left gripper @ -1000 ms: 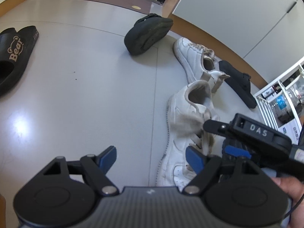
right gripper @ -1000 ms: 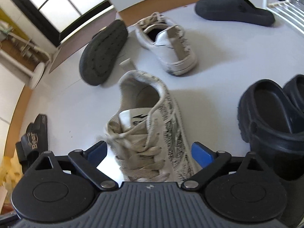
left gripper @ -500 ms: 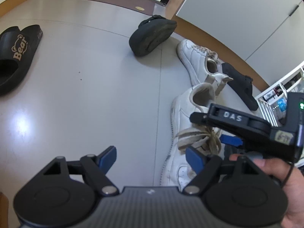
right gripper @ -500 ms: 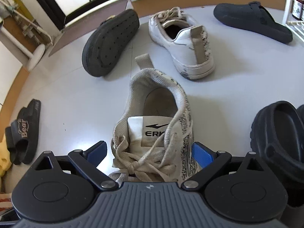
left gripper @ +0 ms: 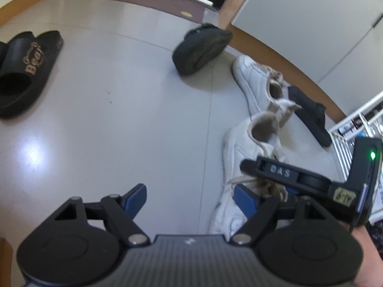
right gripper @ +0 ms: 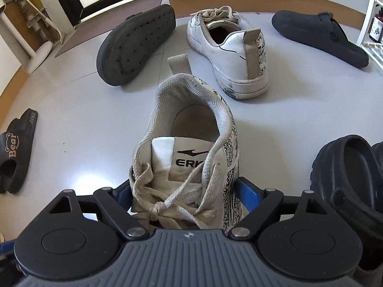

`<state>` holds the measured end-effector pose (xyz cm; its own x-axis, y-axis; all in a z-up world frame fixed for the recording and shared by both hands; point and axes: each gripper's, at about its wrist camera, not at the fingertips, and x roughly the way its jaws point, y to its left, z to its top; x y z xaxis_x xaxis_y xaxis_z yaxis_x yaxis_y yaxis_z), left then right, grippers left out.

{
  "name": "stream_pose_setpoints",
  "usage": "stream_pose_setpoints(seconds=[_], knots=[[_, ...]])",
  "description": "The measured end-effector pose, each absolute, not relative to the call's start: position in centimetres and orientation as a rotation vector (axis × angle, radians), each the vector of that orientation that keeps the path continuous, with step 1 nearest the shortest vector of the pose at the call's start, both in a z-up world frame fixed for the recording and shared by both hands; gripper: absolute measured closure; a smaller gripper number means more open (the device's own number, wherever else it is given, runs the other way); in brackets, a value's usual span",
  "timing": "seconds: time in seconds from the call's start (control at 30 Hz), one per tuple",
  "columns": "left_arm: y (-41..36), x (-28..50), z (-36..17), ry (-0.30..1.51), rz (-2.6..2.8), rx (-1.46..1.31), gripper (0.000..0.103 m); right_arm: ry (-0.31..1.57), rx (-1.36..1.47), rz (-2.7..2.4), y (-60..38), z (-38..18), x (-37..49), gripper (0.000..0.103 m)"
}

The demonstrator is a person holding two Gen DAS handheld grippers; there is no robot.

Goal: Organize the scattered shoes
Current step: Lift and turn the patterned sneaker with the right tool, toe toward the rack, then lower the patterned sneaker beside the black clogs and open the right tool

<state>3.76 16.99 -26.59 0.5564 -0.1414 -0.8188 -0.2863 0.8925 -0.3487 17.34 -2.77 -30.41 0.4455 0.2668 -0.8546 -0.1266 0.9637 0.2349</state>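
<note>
While my right gripper (right gripper: 184, 191) straddles the near white sneaker (right gripper: 189, 157) at its laced forefoot, both blue pads press the shoe's sides, so those jaws are clamped on it. Its heel points to 12 o'clock in the right wrist view, tongue label facing me, laces knotted just above my housing.

My left gripper (left gripper: 191, 196) hangs over bare grey floor (left gripper: 119, 131) with its jaws spread wide and nothing between them. From that view the gripped sneaker lies at 3 o'clock, with my right tool's black body crossing in front of its laces.

In the right wrist view, the second white sneaker (right gripper: 229, 47) stands at 1 o'clock, heel toward me, well apart from the gripped one. At 11 o'clock an overturned dark clog (right gripper: 136, 45) rests sole-up, tilted. A matching dark clog (right gripper: 320, 35) sits upright at 2 o'clock near a white rack (right gripper: 368, 16). At 4 o'clock, close beside my right jaw, is a black rubber clog (right gripper: 347, 181). A black "Bear" slide (right gripper: 16, 148) lies at 9 o'clock, far from the sneakers; in the left wrist view it shows at 10 o'clock.
</note>
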Motion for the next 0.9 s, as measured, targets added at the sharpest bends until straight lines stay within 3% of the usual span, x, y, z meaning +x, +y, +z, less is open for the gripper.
stream_pose_setpoints(seconds=[0.9], knots=[[16.8, 4.3, -26.9, 0.987, 0.06, -0.487, 0.021, 1.096, 0.125, 0.137, -7.1, -31.1, 15.3, 0.015]])
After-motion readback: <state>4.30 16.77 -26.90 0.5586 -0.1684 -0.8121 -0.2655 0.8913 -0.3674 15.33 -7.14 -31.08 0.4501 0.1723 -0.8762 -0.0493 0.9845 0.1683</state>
